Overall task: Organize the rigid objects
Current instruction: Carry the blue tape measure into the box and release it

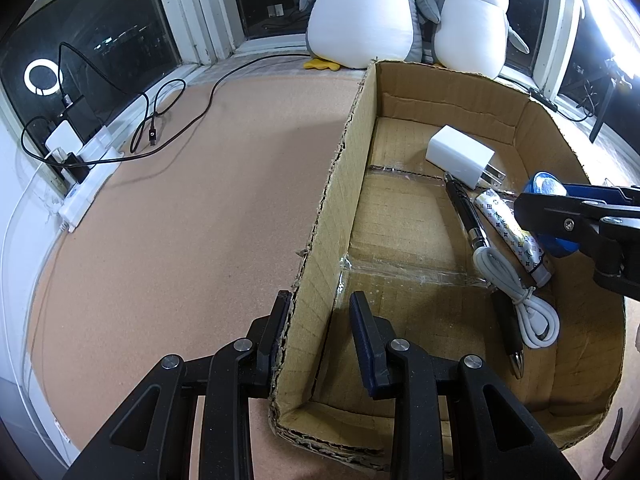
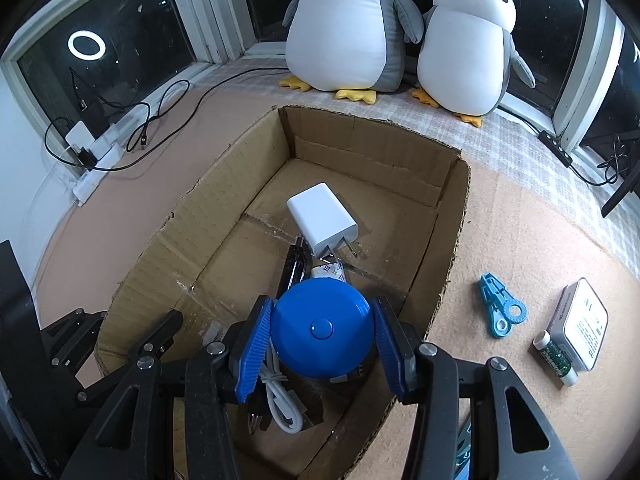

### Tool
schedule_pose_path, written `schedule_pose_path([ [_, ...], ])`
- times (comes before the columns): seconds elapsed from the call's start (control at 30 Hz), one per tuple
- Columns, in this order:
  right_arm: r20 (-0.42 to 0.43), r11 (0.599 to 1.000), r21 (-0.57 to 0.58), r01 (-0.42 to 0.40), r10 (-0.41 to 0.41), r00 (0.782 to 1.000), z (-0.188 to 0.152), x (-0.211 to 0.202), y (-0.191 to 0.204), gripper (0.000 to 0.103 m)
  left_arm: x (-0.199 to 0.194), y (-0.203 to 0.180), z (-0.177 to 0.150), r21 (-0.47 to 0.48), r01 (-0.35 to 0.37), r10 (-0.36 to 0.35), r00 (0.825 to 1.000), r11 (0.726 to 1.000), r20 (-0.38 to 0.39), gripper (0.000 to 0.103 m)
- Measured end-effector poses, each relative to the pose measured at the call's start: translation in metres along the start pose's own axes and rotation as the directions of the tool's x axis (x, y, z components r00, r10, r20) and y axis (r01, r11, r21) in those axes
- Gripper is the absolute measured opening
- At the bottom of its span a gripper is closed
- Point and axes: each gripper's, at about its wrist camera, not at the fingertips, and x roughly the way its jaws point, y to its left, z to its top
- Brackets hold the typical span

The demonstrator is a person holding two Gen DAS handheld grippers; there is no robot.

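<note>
Right wrist view: right tool (image 2: 322, 334) clamps a smooth round blue disc (image 2: 322, 330) over the corrugated cardboard box (image 2: 448, 240); left tool (image 1: 320, 326) pinches its ragged wall.

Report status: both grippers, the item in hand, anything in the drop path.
Left gripper shut on cardboard box wall. Right gripper shut on round blue disc, over box. Below: coiled white cable, patterned tube.

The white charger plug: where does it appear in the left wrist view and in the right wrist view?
Left wrist view: white charger plug lies inside the cardboard box, right of centre, prongs toward the lower right.
Right wrist view: the plug lies mid-picture in the box, beyond the blue round case.
Shared landmark: the small penguin.
</note>
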Motion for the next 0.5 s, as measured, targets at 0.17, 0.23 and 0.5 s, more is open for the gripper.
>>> schedule_pose_path([
  [0.17,0.011,1.000,0.012,-0.001,0.001,1.000,0.001,-0.003,-0.001,0.047,0.000,-0.001,0.000,0.000,-0.001,0.001,1.000,1.000,0.001,0.032],
  [0.23,0.008,1.000,0.017,-0.014,0.014,1.000,0.001,-0.004,-0.003,0.047,0.000,-0.001,-0.001,0.000,-0.001,0.001,1.000,1.000,0.000,0.032],
  [0.5,0.021,0.999,0.044,-0.020,0.019,1.000,0.000,-0.014,-0.007,0.051,-0.001,0.000,-0.001,0.002,-0.003,0.003,1.000,1.000,0.001,0.032],
])
